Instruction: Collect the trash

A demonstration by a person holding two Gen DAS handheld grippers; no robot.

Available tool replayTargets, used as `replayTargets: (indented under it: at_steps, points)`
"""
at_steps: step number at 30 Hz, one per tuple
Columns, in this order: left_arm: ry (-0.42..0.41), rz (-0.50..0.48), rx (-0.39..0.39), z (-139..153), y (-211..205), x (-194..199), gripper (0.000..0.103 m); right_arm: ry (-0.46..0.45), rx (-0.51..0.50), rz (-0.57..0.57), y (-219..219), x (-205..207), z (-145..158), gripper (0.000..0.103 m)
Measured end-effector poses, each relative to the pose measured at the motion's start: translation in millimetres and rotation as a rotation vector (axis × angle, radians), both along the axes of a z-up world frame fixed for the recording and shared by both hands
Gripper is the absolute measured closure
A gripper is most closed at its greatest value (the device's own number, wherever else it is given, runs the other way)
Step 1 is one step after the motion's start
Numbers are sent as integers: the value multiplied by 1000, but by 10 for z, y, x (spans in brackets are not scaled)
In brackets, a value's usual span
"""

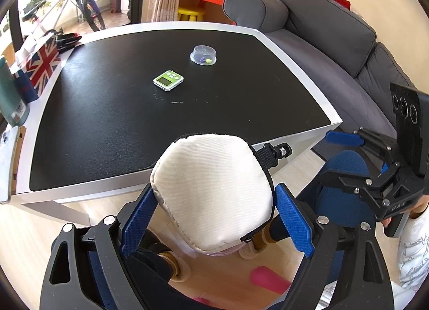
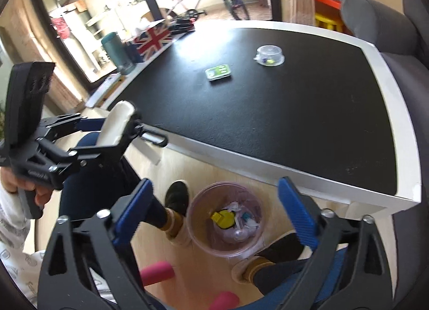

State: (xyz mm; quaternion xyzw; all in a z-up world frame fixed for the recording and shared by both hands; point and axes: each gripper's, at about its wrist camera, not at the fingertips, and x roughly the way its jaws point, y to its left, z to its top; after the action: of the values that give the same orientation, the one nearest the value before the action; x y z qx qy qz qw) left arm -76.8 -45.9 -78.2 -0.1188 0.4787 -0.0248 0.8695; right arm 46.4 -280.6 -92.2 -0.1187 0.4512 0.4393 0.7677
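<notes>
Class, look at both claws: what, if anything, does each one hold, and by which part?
The left claw holds a white pouch, its pads pressed against the pouch's two side edges. The right claw is open and holds nothing; it hangs above the bin.

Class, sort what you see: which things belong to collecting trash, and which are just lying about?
Job:
clear plastic bin holding trash
white fabric pouch in left tool

Lying about:
green square timer
clear lidded plastic tub
Union Jack box

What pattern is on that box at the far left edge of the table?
A Union Jack: red, white and blue box. Clearest in the left wrist view.
</notes>
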Motion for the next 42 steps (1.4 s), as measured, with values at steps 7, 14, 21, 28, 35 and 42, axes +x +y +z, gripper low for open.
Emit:
replayTargets:
  at_steps: [7,14,21,28,35,42]
  points:
    - [17,-26,-13,-50,-39,31,18,36,-51,-45,4,81,-63,5]
    - [34,-53,-20,-116,-113,61,18,45,-49,-67,-52,106,-66,5]
    - [44,-75,-23,-140,-199,84,18,37,-37,-86,-130,149,-2,5]
    - [34,-60,-30,-91,-186,118,7,31,-20,-98,-193,196,54,5]
    - [40,-30,-34,-71,-151,156,7,36,-19,-105,-224,219,47,5]
    - [39,-15,-36,-67,-117,145,7,41,-21,-102,-203,214,32,5]
